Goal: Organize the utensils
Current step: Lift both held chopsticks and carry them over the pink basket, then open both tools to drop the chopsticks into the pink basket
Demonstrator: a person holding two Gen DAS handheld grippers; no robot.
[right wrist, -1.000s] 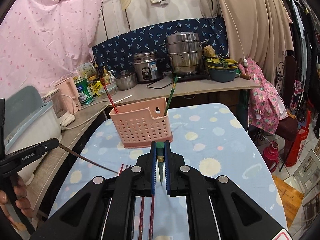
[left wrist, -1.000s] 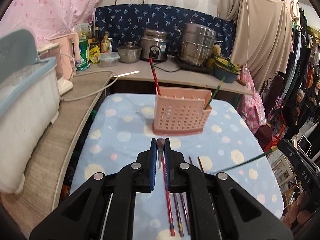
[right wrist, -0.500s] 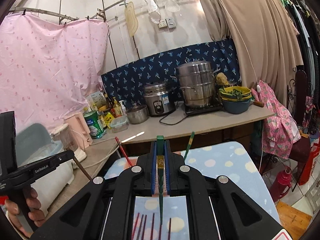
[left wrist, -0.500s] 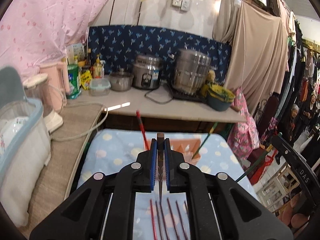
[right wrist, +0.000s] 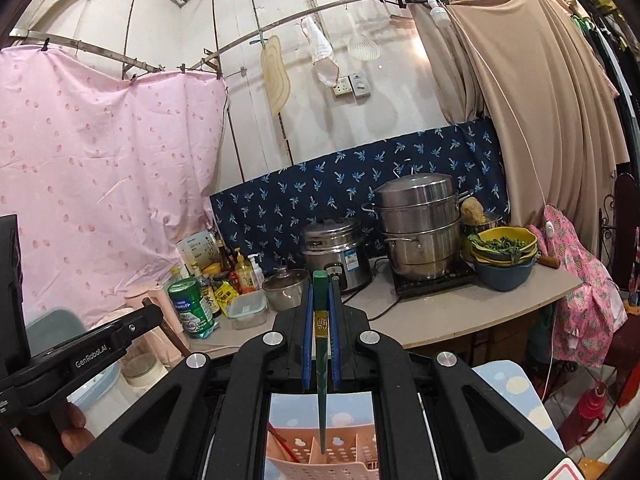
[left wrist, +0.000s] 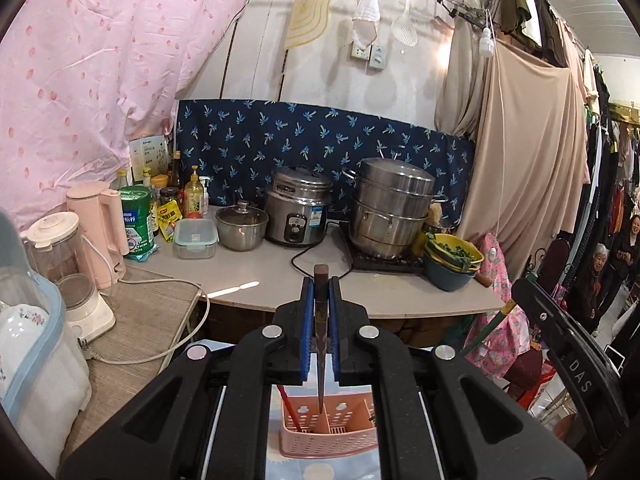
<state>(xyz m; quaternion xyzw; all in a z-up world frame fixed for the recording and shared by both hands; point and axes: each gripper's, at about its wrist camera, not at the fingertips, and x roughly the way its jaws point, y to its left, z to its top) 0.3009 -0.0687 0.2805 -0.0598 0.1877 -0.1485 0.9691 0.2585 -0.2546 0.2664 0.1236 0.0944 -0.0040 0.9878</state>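
The left gripper (left wrist: 320,320) clamped a dark brown chopstick (left wrist: 320,344) above the pink perforated plastic holder (left wrist: 328,440); the right gripper (right wrist: 320,332) clamped a green chopstick (right wrist: 321,380). Either tip could have caught a divider and skewed

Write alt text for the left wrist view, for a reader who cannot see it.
The left hand-held gripper is shut on a dark brown chopstick, held upright with its tip over a pink caddy that already holds a red chopstick. Behind is a counter with a rice cooker and a steamer pot.
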